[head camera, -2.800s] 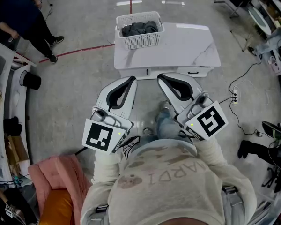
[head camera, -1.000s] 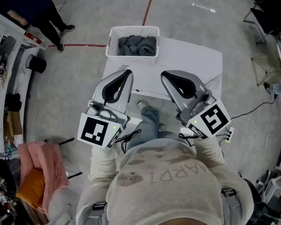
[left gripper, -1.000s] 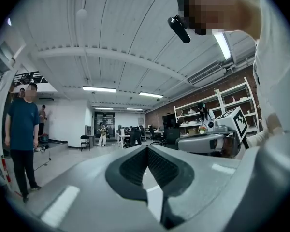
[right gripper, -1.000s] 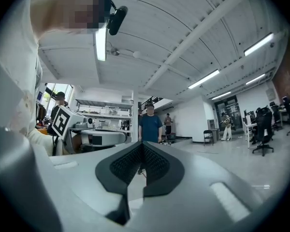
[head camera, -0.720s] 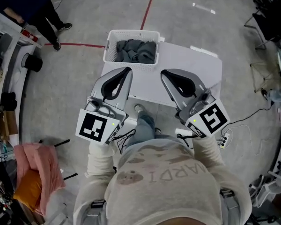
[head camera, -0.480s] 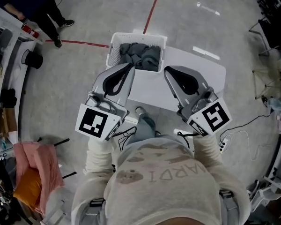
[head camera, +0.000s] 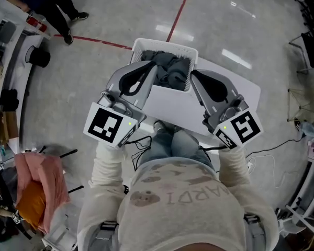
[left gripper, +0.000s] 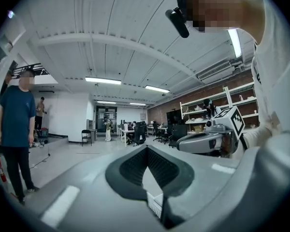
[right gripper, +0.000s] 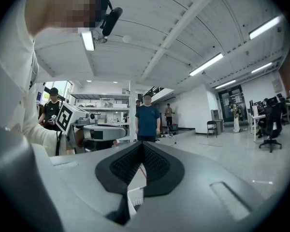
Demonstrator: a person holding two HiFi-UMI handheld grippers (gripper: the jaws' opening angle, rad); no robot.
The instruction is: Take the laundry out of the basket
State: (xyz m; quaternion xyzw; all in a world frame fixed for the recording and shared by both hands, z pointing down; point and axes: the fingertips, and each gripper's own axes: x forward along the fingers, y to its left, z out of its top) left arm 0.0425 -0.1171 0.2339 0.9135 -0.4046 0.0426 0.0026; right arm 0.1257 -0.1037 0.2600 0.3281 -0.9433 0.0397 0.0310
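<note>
A white plastic lattice basket stands at the far left end of a white, grey-veined worktop. The dark grey laundry lies crumpled inside it, heaped to about rim height. The left gripper reaches over the basket's near-left rim with its tip above the clothes, and the right gripper has its tip at the near-right corner. Whether either tip touches cloth or plastic cannot be told. In the left gripper view the tongs are pressed together at their tips, the black ribbed pads meeting with nothing pinched. Only a narrow wedge opens toward the camera, showing a bit of basket lattice. The right gripper view shows the same: pads meet at the tip with nothing between them, and lattice and a thin red floor line show through the wedge. Each gripper carries a cube with a black-and-white square marker, a pattern without letters. The person's cream sweatshirt bears pale lettering, upside down from the head view, which I cannot read with confidence. A pink cloth lies on the floor at the left.
</note>
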